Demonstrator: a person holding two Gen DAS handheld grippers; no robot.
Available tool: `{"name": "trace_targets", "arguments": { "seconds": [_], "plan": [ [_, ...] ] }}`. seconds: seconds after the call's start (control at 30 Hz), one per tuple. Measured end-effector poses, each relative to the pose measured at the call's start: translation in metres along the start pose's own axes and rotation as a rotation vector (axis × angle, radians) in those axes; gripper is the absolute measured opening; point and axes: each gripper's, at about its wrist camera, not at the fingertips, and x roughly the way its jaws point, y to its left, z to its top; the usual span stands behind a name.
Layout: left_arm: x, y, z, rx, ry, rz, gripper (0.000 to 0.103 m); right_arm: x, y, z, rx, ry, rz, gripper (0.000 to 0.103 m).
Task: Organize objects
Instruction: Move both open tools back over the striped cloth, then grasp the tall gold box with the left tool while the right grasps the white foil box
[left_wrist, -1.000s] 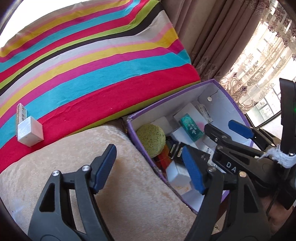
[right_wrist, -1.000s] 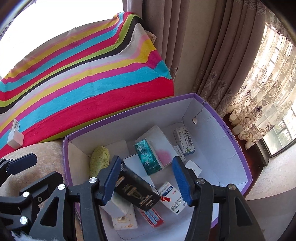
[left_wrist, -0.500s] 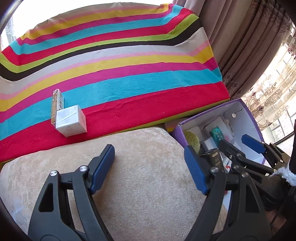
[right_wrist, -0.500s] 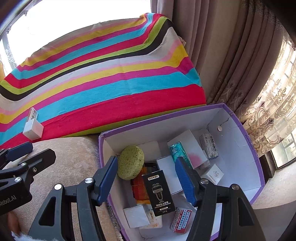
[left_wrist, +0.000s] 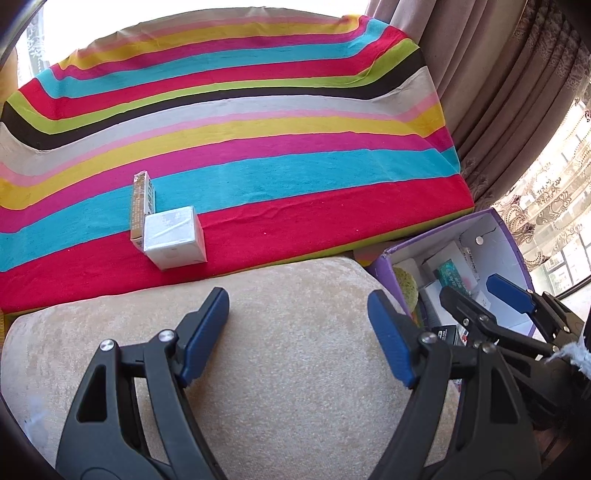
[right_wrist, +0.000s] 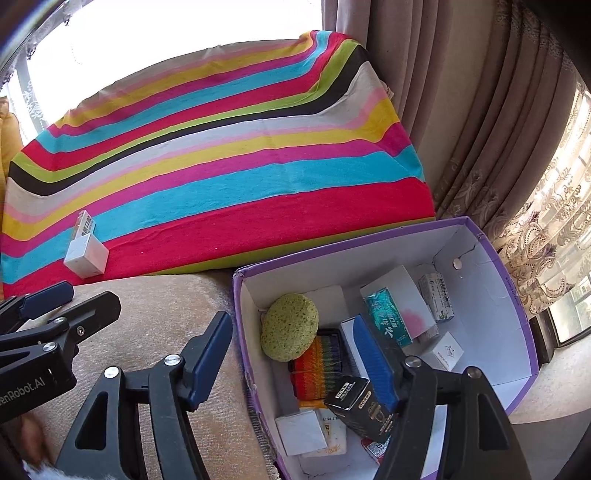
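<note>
Left gripper (left_wrist: 297, 321) hovers over a beige cushion (left_wrist: 288, 369), jaws wide apart and empty. Right gripper (right_wrist: 291, 343), jaws just opening, holds nothing; it straddles the purple box's (right_wrist: 517, 314) left wall. A black carton (right_wrist: 360, 408) lies tilted inside the box, long axis slanting down-right. A white box (left_wrist: 173, 236) sits on the striped cloth (left_wrist: 295, 177).

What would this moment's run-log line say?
left gripper: open, empty | right gripper: opening, empty | black box: in purple box | white box: on striped cloth
</note>
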Motion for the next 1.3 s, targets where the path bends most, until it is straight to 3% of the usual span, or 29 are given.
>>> {"name": "trace_targets", "arguments": {
  "seconds": [0.43, 0.9, 1.13, 1.3],
  "plan": [
    [-0.006, 0.048, 0.006, -0.095, -0.021, 0.036, 0.08, 0.009, 0.047, 0.007, -0.073, 0.017, 0.074, 0.071],
    [-0.016, 0.145, 0.019, -0.293, -0.072, 0.071, 0.076, 0.017, 0.101, 0.018, -0.191, 0.025, 0.162, 0.073],
    [0.009, 0.163, 0.048, -0.293, -0.023, 0.064, 0.07, 0.022, 0.143, 0.026, -0.288, 0.048, 0.258, 0.075],
    [0.033, 0.168, 0.068, -0.305, 0.031, 0.008, 0.066, 0.03, 0.171, 0.032, -0.332, 0.066, 0.3, 0.077]
  ]
}}
